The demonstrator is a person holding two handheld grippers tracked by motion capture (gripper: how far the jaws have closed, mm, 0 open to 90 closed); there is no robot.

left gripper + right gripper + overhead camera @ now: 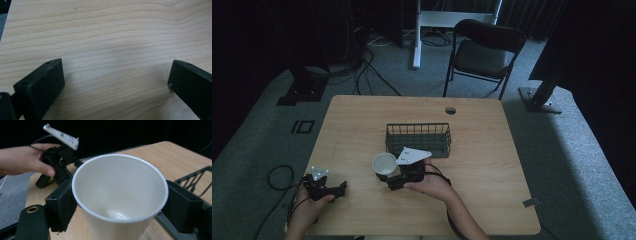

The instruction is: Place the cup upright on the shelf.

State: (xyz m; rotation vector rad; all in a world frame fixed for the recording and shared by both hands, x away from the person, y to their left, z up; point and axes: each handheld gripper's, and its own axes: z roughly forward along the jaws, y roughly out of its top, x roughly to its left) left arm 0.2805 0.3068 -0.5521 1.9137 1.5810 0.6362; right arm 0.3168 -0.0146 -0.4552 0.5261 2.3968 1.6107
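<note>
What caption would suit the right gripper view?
The right gripper clasps an empty white paper cup over the wooden table.

One white paper cup (384, 164) stands just in front of the one black wire basket (418, 139). Two tongs are in play: the right tongs (393, 181) beside the basket, at the cup, and the left tongs (343, 187) well to the basket's left. One wooden bench (482, 165) carries them all. One black folding chair (484, 52) stands beyond the basket, off the bench.
</note>
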